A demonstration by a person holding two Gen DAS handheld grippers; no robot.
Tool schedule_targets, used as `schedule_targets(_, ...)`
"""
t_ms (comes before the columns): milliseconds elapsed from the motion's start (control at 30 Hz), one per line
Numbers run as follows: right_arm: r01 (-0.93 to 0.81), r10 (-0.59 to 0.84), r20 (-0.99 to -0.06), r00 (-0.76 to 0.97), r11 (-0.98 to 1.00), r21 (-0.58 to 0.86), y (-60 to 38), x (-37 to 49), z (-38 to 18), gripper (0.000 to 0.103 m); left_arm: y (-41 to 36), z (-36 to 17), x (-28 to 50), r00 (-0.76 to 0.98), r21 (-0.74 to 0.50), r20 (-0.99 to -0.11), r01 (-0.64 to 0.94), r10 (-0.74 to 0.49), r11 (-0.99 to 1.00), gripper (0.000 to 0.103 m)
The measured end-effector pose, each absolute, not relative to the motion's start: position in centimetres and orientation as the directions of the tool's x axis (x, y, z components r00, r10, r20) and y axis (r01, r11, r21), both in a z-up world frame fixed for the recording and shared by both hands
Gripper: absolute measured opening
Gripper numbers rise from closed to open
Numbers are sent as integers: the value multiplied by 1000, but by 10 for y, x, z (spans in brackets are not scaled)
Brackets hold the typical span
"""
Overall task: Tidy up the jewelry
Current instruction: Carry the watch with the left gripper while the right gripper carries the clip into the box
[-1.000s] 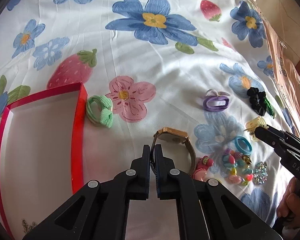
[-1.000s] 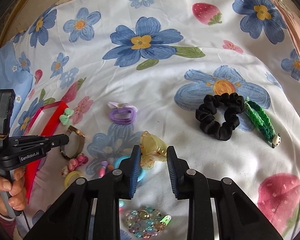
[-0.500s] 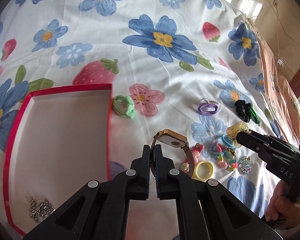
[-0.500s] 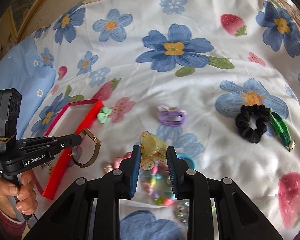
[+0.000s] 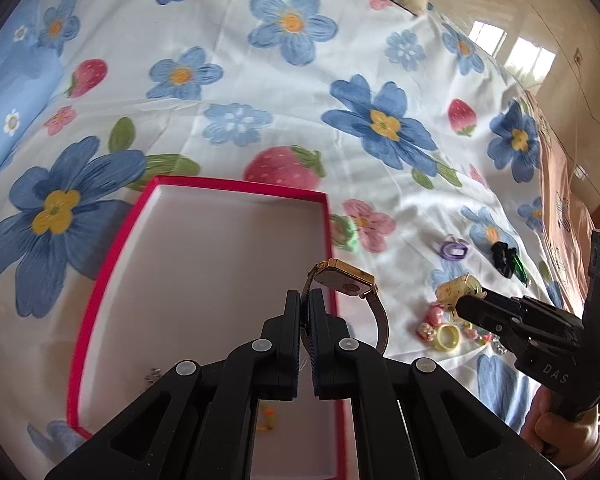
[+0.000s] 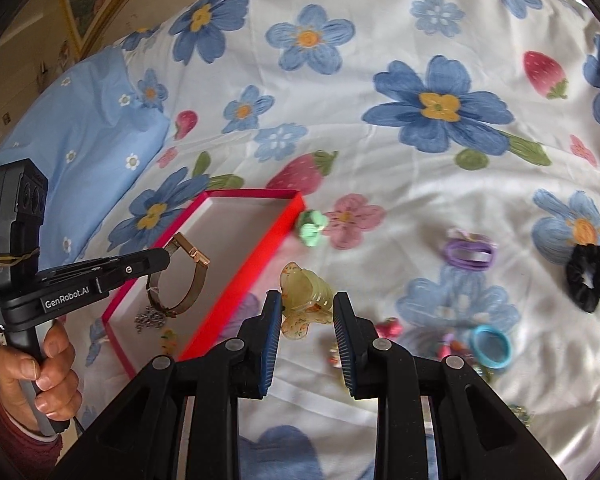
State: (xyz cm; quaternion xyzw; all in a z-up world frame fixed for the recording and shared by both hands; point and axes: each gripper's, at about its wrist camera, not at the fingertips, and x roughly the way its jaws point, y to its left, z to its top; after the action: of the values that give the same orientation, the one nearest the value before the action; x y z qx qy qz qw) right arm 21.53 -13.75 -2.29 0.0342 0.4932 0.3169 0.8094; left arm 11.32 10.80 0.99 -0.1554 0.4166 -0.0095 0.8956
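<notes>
Now the left claw (image 5: 304, 300), clamped on the watch (image 5: 346, 280), had carried it over the box (image 5: 100, 288); the right claw (image 6: 306, 312), gripping the clip (image 6: 304, 296), followed; release pending.

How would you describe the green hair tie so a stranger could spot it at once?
Find the red box on the flowered bedspread. Just outside its far right corner, beside a printed pink flower, lies the green hair tie. It is the only mint-green piece, set apart from the colourful cluster nearer the camera.
</notes>
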Motion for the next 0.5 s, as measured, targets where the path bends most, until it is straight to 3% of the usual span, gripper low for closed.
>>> schedule_targets(500,-604,608,-769,197,693,393,-41,204,-32,26,179,-14,108,642,-330,-761,-259,-93,908,3)
